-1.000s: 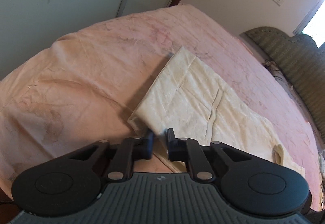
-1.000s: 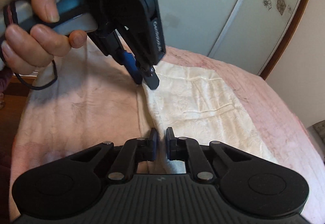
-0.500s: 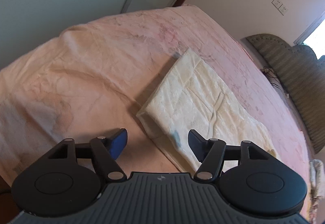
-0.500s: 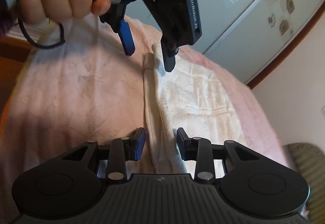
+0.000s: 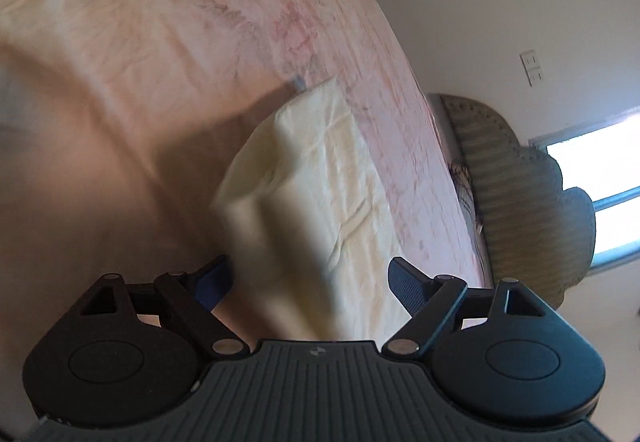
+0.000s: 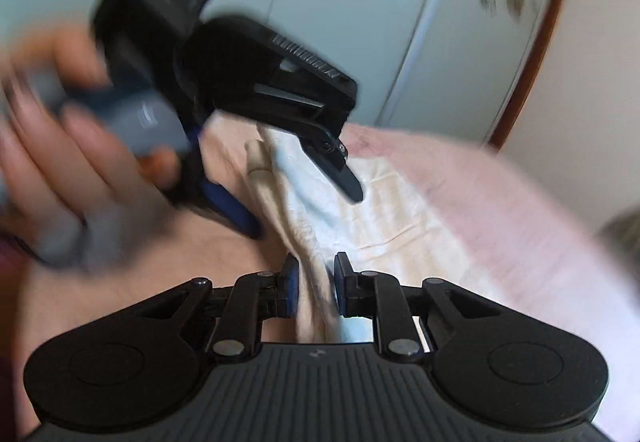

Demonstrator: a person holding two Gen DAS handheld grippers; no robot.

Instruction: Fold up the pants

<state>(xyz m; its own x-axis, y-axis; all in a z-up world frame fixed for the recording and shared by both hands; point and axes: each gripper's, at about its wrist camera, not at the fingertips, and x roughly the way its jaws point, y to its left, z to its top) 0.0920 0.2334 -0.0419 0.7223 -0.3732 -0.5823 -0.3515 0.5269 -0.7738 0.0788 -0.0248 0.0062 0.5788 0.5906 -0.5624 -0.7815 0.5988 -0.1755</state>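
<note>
The cream pants (image 5: 320,177) lie folded on the pink bedspread (image 5: 140,53). My left gripper (image 5: 310,282) is open, its jaws wide on either side of the pants' near edge. In the right wrist view the left gripper (image 6: 308,209) hangs open over the pants (image 6: 384,209), held by a hand (image 6: 80,161). My right gripper (image 6: 314,286) has a raised fold of the pants' edge between its narrowly spaced jaws. The view is blurred and I cannot tell if the pads press the cloth.
A padded headboard (image 5: 520,201) and a bright window (image 5: 600,181) are at the right. Pale wardrobe doors (image 6: 360,21) stand behind the bed. A wall socket (image 5: 532,67) is on the wall.
My left gripper went from shut to wide open and let go of the pants. My right gripper opened, then narrowed around a fold of the edge. Both grippers are moving fast.
</note>
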